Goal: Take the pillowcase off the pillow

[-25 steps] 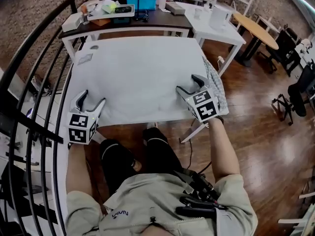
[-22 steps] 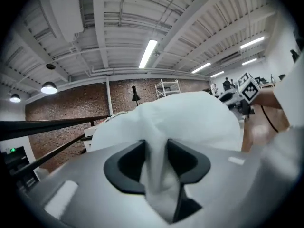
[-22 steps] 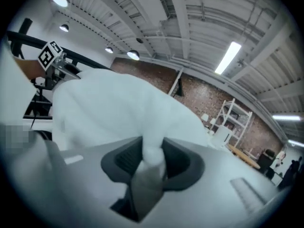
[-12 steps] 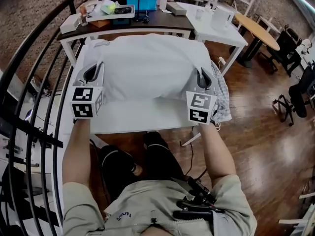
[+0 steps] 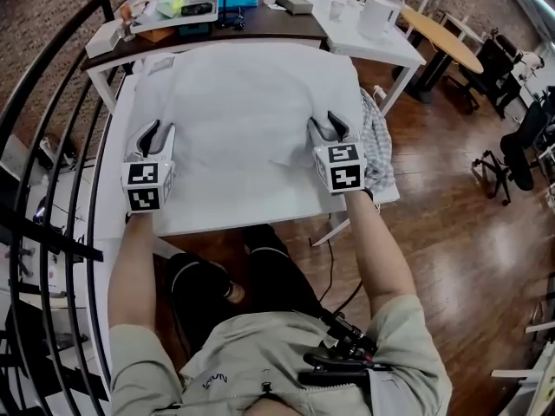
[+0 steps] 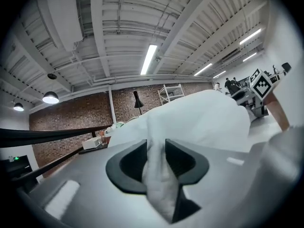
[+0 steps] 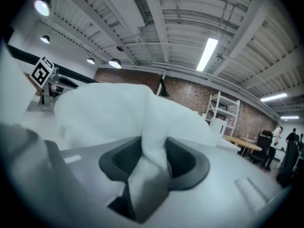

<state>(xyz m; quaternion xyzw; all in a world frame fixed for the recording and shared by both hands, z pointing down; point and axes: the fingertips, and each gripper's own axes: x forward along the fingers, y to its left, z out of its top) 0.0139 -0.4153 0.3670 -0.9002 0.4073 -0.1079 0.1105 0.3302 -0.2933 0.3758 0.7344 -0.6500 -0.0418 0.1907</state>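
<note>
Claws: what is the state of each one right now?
Left claw: gripping a fold of the pillowcase; it has just opened wider.
Right claw: gripping a pillowcase fold too; it has just opened wider.

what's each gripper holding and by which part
The white fabric pillowcase: left gripper pinches a fold at its left edge, right gripper at its right edge. Their jaws have just been opening with it between them.

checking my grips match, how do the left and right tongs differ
Left tongs pinch a thin upright fold; right tongs a thicker, drooping bunch. Right tongs sit beside a checked cloth; left do not. Both grip the pillowcase, jaws just having opened wider.
</note>
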